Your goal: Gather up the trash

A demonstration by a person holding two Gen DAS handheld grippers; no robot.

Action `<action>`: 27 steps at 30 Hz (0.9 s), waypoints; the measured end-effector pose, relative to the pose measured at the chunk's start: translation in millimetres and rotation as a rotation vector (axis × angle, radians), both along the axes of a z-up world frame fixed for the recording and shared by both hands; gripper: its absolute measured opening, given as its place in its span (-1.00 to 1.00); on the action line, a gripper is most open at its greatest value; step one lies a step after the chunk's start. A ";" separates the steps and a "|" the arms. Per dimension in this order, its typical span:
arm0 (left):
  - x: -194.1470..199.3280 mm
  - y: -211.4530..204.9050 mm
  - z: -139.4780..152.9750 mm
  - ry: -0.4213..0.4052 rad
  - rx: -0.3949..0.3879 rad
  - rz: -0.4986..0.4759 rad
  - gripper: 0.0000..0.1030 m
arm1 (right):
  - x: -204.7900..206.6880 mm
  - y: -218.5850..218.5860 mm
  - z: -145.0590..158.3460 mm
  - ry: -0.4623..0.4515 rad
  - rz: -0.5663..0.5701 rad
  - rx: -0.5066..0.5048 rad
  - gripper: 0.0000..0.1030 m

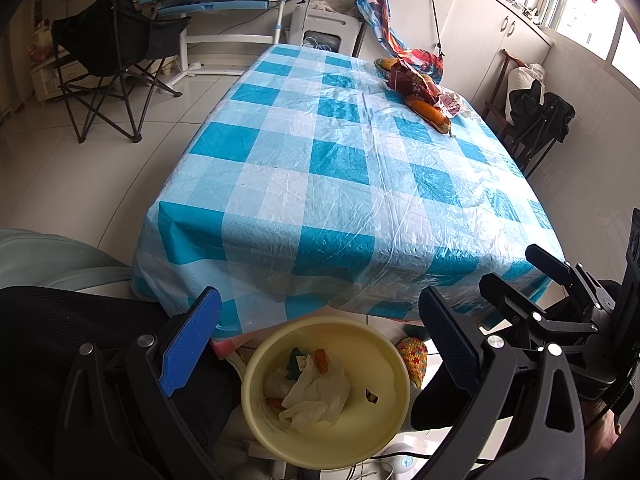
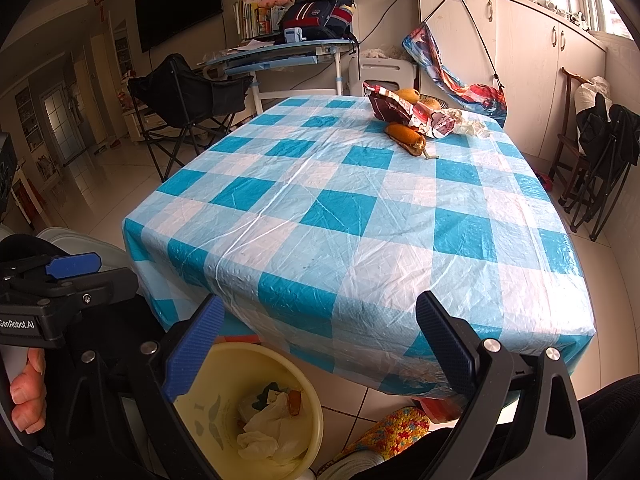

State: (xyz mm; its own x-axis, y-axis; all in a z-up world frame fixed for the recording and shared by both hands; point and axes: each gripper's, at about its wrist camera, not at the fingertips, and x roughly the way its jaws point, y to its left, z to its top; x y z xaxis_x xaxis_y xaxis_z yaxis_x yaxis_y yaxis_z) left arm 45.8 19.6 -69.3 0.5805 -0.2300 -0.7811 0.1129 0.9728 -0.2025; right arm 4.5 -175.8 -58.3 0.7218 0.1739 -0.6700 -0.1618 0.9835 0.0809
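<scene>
yellow plastic bin sat on the floor just off the near edge of the desk, holding a crumpled white bag plus a few small scraps, orange bits among them. blue-and-white checked plastic cloth covered the desk; near and middle squares were bare. remaining trash was at the far right corner: a dark red snack wrapper, crumpled whitish paper beside it, and an orange-brown fruit or peel lying just in front of the wrapper; more yellow fruit sat behind it. left hand-held gripper hovered over the bin, jaws wide apart, nothing between them. right hand-held gripper was also spread wide and empty, held over the desk's near edge and the bin, well apart from the wrapper pile. right wrist view caught the left gripper's body at the left edge with a person's fingers on the handle. crocheted multicolour item lay on the floor beside the bin.
</scene>
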 end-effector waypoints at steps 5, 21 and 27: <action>-1.9 2.6 2.2 -0.012 -0.016 0.009 0.86 | 0.1 0.1 0.0 0.000 0.000 0.000 0.79; -2.2 5.5 4.8 -0.012 -0.027 0.021 0.86 | 0.2 0.4 -0.2 -0.001 0.000 0.000 0.79; -1.7 4.5 4.9 -0.012 -0.027 0.021 0.86 | 0.3 0.3 -0.2 0.000 0.000 -0.001 0.79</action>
State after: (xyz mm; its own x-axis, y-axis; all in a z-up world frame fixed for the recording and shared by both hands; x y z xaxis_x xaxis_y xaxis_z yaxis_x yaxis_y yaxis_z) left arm 44.1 24.0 -64.5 0.5948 -0.2385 -0.7677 0.0948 0.9691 -0.2277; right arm 4.8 -175.6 -58.5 0.7220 0.1737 -0.6697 -0.1621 0.9835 0.0803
